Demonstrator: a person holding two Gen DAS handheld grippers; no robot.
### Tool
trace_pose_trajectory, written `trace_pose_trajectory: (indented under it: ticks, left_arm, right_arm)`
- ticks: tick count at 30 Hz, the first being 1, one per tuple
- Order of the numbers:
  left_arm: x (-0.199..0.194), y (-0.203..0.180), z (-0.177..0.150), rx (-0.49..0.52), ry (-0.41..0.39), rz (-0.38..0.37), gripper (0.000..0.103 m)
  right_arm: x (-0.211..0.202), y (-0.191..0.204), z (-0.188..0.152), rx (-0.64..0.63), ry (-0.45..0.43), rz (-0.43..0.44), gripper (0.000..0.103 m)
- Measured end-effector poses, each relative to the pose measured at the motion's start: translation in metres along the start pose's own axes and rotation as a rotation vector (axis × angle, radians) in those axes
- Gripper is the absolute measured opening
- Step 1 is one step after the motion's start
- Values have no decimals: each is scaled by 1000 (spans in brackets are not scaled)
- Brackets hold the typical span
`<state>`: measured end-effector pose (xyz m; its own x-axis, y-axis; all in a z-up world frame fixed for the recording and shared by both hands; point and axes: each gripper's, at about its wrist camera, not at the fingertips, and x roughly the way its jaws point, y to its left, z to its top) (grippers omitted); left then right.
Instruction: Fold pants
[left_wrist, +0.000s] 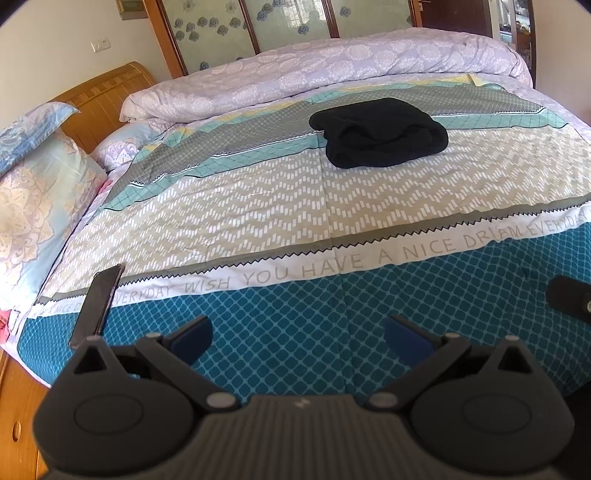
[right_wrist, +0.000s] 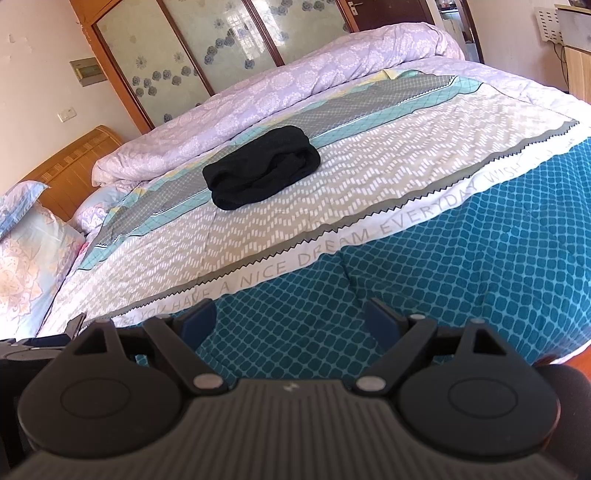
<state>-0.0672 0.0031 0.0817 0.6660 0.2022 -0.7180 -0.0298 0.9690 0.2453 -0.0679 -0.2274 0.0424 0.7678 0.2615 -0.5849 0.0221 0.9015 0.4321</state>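
The black pants (left_wrist: 378, 133) lie folded into a thick bundle on the patterned bedspread (left_wrist: 258, 206), far from both grippers. They also show in the right wrist view (right_wrist: 260, 166). My left gripper (left_wrist: 297, 338) is open and empty over the teal part of the bedspread near the front edge. My right gripper (right_wrist: 290, 321) is open and empty over the same teal area. Part of the right gripper shows at the right edge of the left wrist view (left_wrist: 570, 297).
A phone (left_wrist: 98, 306) lies near the bed's front left corner. A rolled lilac duvet (left_wrist: 332, 70) lies along the far side. Pillows (left_wrist: 33, 192) and a wooden headboard (left_wrist: 103, 99) are at the left. Wardrobe doors (right_wrist: 207, 48) stand behind.
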Motion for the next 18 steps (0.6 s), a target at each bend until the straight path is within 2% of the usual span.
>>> trace_pose_trajectory:
  ticks: [10,18]
  left_arm:
    - [-6,2,0,-5,-35,-9,103]
    - [-7,3,-1,-7,-33,-4,103]
  right_arm:
    - [0,2,-1,-4,-2,0,89]
    - [-2,5,-1,-10,-8,2,89]
